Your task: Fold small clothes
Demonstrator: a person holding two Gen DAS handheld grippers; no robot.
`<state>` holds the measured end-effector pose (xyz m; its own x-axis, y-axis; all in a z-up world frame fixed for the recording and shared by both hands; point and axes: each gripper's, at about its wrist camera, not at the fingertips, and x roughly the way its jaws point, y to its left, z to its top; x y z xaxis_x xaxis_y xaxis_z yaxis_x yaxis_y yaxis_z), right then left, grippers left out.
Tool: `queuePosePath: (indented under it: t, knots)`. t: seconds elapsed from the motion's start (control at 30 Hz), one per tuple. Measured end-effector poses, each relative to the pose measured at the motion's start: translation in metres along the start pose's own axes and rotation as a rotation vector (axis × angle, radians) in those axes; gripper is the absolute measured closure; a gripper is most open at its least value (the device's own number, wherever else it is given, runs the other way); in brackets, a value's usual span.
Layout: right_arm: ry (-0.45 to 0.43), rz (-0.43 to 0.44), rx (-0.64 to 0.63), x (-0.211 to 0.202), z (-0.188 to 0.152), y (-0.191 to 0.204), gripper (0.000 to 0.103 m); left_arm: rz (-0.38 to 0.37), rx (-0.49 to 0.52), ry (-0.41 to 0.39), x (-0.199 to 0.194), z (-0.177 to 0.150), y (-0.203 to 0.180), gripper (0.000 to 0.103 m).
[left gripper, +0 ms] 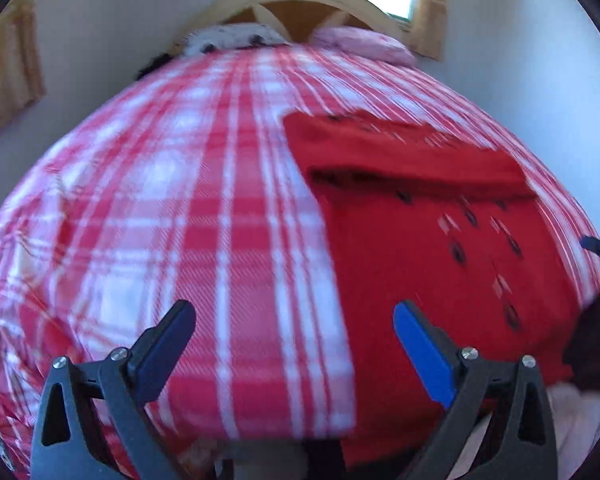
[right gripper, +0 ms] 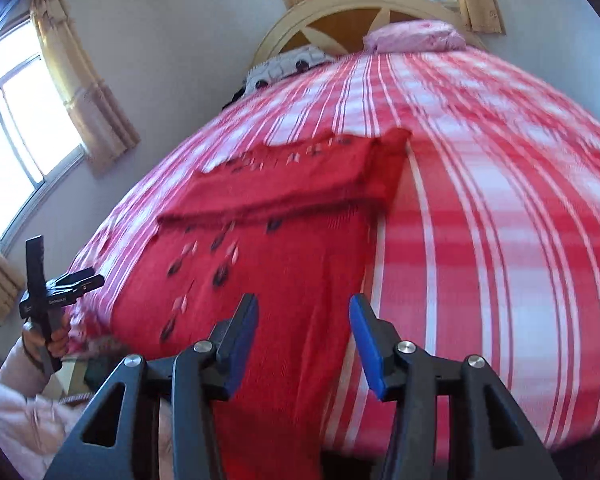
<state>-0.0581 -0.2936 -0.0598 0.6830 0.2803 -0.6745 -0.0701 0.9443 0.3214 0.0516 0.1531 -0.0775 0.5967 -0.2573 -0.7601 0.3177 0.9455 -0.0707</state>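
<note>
A red knitted garment with small dark and pale marks lies flat on the red-and-white plaid bed cover, its far part folded over into a band. My left gripper is open and empty above the cover, its right finger over the garment's near left edge. In the right wrist view the garment hangs over the bed's near edge. My right gripper is open and empty, just above the garment's near right part. The left gripper shows at the far left, held in a hand off the bed.
The plaid cover spreads wide to the garment's right. A pink pillow and a spotted pillow lie by the wooden headboard. Windows with yellow curtains line the walls. The person's pale sleeve is at lower left.
</note>
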Motion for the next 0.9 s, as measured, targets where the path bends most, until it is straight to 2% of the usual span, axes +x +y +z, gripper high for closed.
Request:
queuePosePath:
  t: [0.07, 0.17, 0.27, 0.33, 0.5, 0.63, 0.77, 0.87, 0.9]
  knots:
    - [0.028, -0.004, -0.01, -0.006, -0.021, 0.005, 0.054, -0.027, 0.035, 0.006, -0.007, -0.013, -0.008, 0.001]
    - [0.049, 0.002, 0.013, -0.013, -0.051, 0.007, 0.054, -0.122, 0.021, 0.065, -0.009, -0.036, -0.011, 0.001]
    - [0.071, 0.033, 0.104, -0.015, -0.079, -0.001, 0.054, -0.145, 0.014, 0.133, -0.003, -0.055, -0.013, 0.002]
    - [0.112, 0.031, 0.122, -0.012, -0.093, -0.002, 0.054, -0.158, 0.018, 0.157, 0.001, -0.063, -0.016, 0.002]
    - [0.133, 0.052, 0.146, -0.003, -0.1, -0.004, 0.054, -0.174, -0.019, 0.227, 0.026, -0.07, -0.024, 0.004]
    - [0.177, 0.067, 0.188, 0.011, -0.111, -0.012, 0.054, -0.17, -0.081, 0.287, 0.045, -0.075, -0.023, 0.012]
    - [0.191, 0.076, 0.229, 0.016, -0.118, -0.017, 0.054, -0.24, -0.172, 0.362, 0.062, -0.083, -0.026, 0.019]
    - [0.196, 0.085, 0.243, 0.017, -0.119, -0.02, 0.054, -0.269, -0.216, 0.371, 0.066, -0.085, -0.03, 0.021]
    - [0.21, 0.086, 0.238, 0.02, -0.121, -0.019, 0.054, -0.278, -0.22, 0.371, 0.065, -0.086, -0.031, 0.025]
